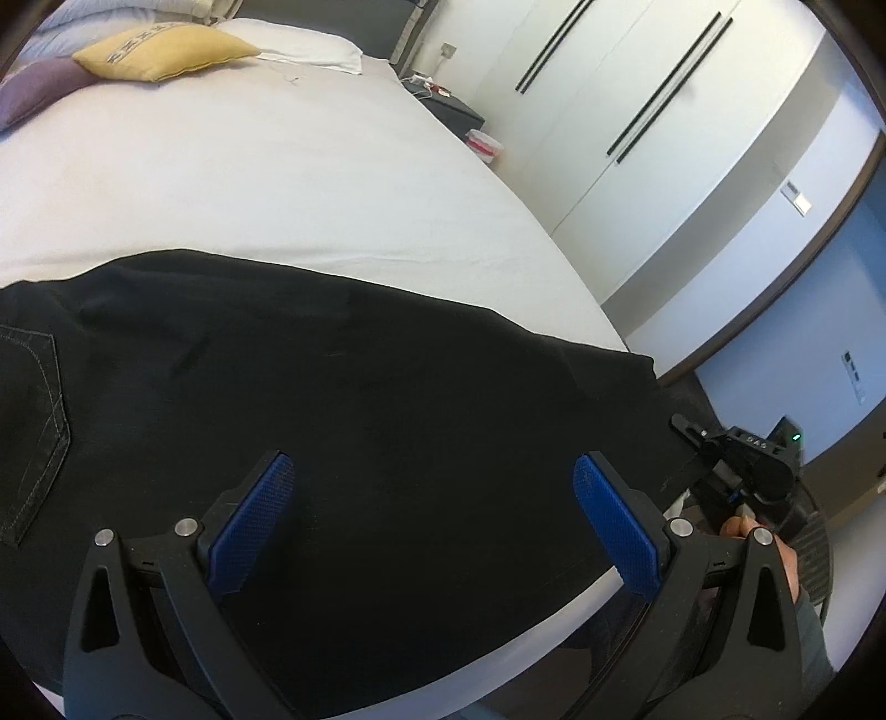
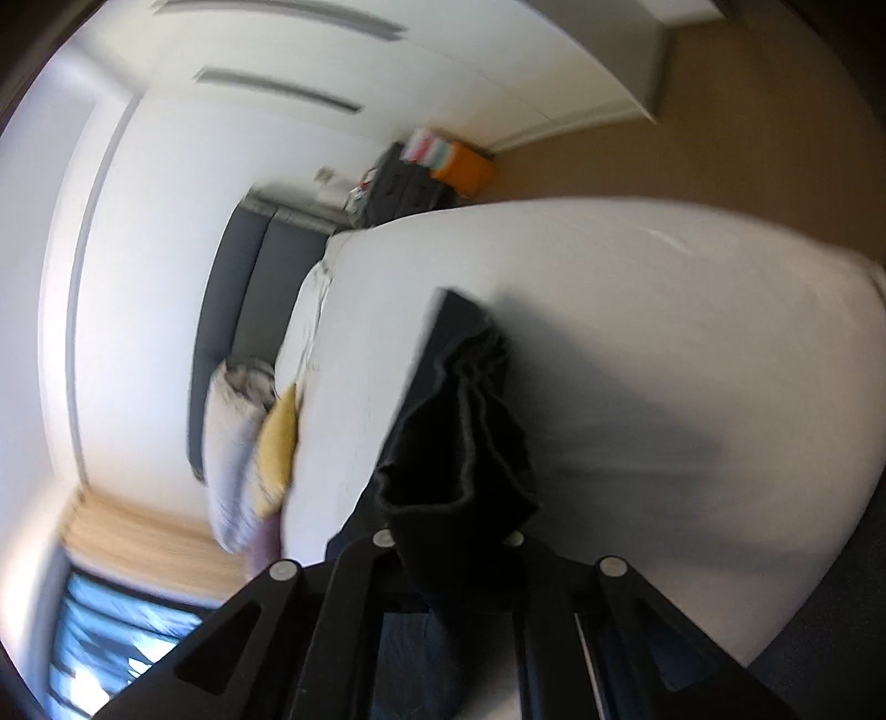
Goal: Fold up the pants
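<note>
Left wrist view shows the black pants lying flat on the white bed, the left gripper wide open above them; the right gripper is clamped on their bunched hem

A home bedroom: a wide bed with a white sheet, a yellow cushion, and tall white wardrobe doors.

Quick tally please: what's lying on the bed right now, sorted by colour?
Black: 1, the pants
Yellow: 1, a cushion
Purple: 1, a cushion
White: 1, a pillow
Total: 4 things on the bed
</note>
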Tool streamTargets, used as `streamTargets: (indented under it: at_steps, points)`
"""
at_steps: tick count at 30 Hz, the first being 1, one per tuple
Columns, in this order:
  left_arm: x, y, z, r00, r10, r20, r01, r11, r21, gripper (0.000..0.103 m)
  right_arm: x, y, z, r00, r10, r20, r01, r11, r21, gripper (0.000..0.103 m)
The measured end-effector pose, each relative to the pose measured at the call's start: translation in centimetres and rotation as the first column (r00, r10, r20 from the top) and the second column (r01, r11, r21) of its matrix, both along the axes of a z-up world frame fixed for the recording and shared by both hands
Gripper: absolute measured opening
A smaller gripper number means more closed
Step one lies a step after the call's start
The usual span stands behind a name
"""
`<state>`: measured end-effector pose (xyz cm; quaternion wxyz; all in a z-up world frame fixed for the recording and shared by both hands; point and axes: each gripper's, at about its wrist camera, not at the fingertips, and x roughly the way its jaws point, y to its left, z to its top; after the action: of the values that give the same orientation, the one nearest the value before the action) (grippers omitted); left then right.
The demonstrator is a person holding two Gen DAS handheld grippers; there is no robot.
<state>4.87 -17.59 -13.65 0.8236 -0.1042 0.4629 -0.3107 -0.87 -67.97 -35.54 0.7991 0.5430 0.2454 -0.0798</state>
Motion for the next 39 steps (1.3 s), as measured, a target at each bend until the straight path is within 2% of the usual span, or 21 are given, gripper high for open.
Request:
streamTargets:
  at_steps: [2,4,5,6,7,8,12,14,16,20,22,26,31,32,33,34,36,37,39]
  points:
    - [0.5,0.6,-0.2,1.0,0.014,-0.009,-0.014,1.0,-0.022,0.103,1.4,2.4,2.2,0.997,0.077,-0.024,-0.08,0.986,-0.144,0.006]
    - [1.1,1.3,-0.2,0.999,0.039,-0.016,-0.04,0.998,-0.044,0.103,3.7,6.2,4.7,0.978,0.191,-0.079,-0.207,0.928,-0.311,0.006]
    - [1.4,1.6,-0.2,0.999,0.049,-0.017,-0.05,0.997,-0.053,0.103,4.8,8.6,5.5,0.961,0.246,-0.124,-0.276,0.875,-0.398,0.006]
    - [1.7,1.8,-0.2,0.998,0.058,-0.02,-0.059,0.996,-0.06,0.103,5.5,11.1,5.9,0.939,0.293,-0.178,-0.343,0.803,-0.487,0.006]
    - [2.0,2.0,-0.2,0.998,0.063,-0.025,-0.064,0.996,-0.067,0.103,6.3,13.8,6.0,0.911,0.335,-0.241,-0.412,0.715,-0.564,0.006]
    - [2.2,2.1,-0.3,0.998,0.062,-0.033,-0.064,0.995,-0.076,0.103,6.8,15.9,5.4,0.886,0.367,-0.284,-0.463,0.658,-0.594,0.006]
    - [3.1,1.9,-1.0,0.995,0.034,-0.098,-0.049,0.987,-0.151,0.103,7.3,18.9,3.0,0.844,0.403,-0.353,-0.535,0.608,-0.586,0.006]
    - [4.0,1.1,-1.6,0.987,0.006,-0.158,-0.038,0.979,-0.199,0.103,7.3,19.1,2.7,0.842,0.402,-0.361,-0.539,0.589,-0.601,0.006]
    - [4.9,0.0,-2.2,0.978,-0.026,-0.206,-0.019,0.977,-0.212,0.103,7.2,19.0,3.1,0.847,0.398,-0.352,-0.531,0.589,-0.609,0.006]
    - [6.8,-2.9,-3.3,0.949,-0.096,-0.3,0.022,0.97,-0.242,0.103,6.5,20.0,3.7,0.85,0.393,-0.351,-0.523,0.546,-0.654,0.006]
    - [7.5,-4.0,-3.9,0.941,-0.124,-0.316,0.05,0.971,-0.233,0.103,6.1,20.2,3.7,0.848,0.396,-0.352,-0.524,0.527,-0.669,0.006]
    - [9.5,-6.7,-4.3,0.934,-0.15,-0.325,0.099,0.981,-0.166,0.103,5.7,20.7,3.9,0.848,0.397,-0.353,-0.52,0.487,-0.702,0.006]
    - [11.3,-9.3,-4.7,0.925,-0.187,-0.332,0.153,0.98,-0.126,0.099,5.6,21.2,3.9,0.845,0.403,-0.353,-0.522,0.474,-0.709,0.006]
    - [11.5,-9.6,-4.8,0.924,-0.192,-0.33,0.159,0.98,-0.122,0.094,5.7,21.2,4.0,0.844,0.405,-0.351,-0.522,0.474,-0.709,0.006]
    - [11.7,-10.0,-4.9,0.92,-0.209,-0.332,0.176,0.976,-0.127,0.074,5.8,21.3,4.1,0.844,0.407,-0.35,-0.522,0.473,-0.71,0.006]
    - [11.8,-10.1,-4.9,0.916,-0.22,-0.336,0.187,0.974,-0.128,0.049,5.7,21.5,4.2,0.843,0.411,-0.347,-0.523,0.47,-0.712,0.006]
    - [12.0,-10.4,-5.4,0.91,-0.228,-0.346,0.203,0.973,-0.108,0.023,5.7,22.0,4.4,0.84,0.418,-0.344,-0.523,0.458,-0.719,0.006]
    - [12.1,-10.3,-5.5,0.91,-0.231,-0.345,0.204,0.972,-0.114,0.015,5.6,22.4,4.6,0.839,0.421,-0.344,-0.521,0.446,-0.728,0.006]
    - [12.3,-9.7,-5.6,0.911,-0.232,-0.342,0.2,0.972,-0.126,0.01,5.5,22.9,4.9,0.836,0.429,-0.341,-0.522,0.433,-0.735,0.006]
